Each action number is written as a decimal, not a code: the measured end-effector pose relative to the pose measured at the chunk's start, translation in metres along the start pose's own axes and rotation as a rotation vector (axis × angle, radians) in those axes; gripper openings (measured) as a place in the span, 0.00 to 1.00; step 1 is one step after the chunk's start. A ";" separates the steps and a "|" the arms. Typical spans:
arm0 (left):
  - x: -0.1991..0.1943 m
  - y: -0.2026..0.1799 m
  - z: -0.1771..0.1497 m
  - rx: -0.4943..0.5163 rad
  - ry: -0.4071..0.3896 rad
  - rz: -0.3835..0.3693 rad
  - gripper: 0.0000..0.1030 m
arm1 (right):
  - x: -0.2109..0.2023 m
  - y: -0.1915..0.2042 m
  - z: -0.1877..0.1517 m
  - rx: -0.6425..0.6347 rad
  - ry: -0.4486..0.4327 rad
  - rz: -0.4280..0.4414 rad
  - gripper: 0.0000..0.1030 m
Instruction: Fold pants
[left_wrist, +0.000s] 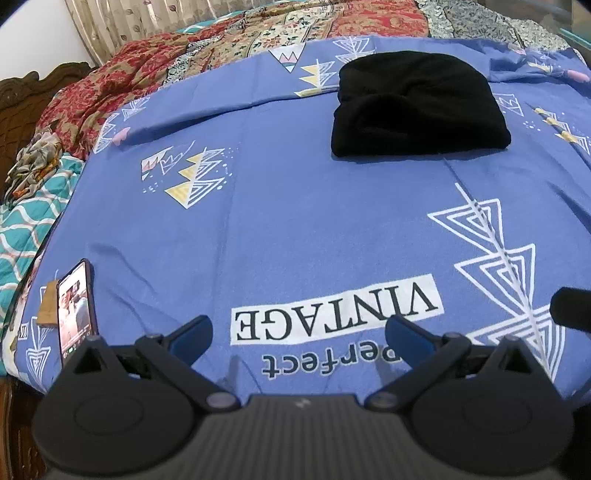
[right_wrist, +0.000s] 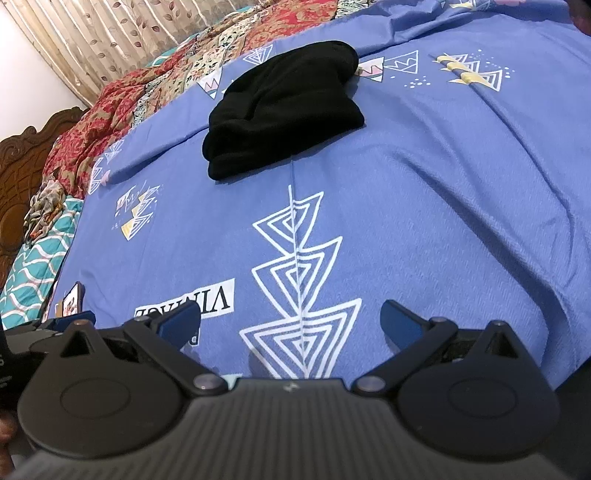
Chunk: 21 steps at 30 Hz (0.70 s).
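The black pants (left_wrist: 419, 107) lie folded into a compact bundle on the blue patterned bedsheet (left_wrist: 295, 221), toward the far side of the bed. They also show in the right wrist view (right_wrist: 284, 107). My left gripper (left_wrist: 297, 330) is open and empty, low over the near edge of the sheet, well short of the pants. My right gripper (right_wrist: 290, 323) is open and empty too, also near the front edge. Part of the left gripper (right_wrist: 70, 321) shows at the left edge of the right wrist view.
A phone (left_wrist: 75, 308) with a lit screen lies at the bed's near left, beside a small brown tag (left_wrist: 48, 304). A red floral quilt (left_wrist: 122, 81) and a teal blanket (left_wrist: 26, 236) are bunched along the left. A carved wooden headboard (right_wrist: 22, 155) stands behind.
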<state>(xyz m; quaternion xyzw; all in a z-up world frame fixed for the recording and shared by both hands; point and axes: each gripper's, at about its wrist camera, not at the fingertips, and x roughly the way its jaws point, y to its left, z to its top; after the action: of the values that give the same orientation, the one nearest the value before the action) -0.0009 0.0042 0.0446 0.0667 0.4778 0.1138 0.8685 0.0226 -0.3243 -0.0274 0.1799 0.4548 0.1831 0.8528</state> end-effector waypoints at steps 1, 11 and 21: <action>0.000 0.000 0.000 0.000 0.002 -0.001 1.00 | 0.000 0.000 0.000 0.000 0.000 0.000 1.00; 0.002 0.002 -0.001 -0.011 0.011 0.008 1.00 | 0.000 -0.001 0.000 0.000 0.005 0.000 1.00; 0.004 0.002 -0.001 -0.014 0.024 0.003 1.00 | 0.001 -0.001 -0.001 0.002 0.007 0.000 1.00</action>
<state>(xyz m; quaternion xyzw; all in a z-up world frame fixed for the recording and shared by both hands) 0.0000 0.0077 0.0412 0.0599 0.4874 0.1190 0.8630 0.0225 -0.3250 -0.0290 0.1803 0.4581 0.1831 0.8509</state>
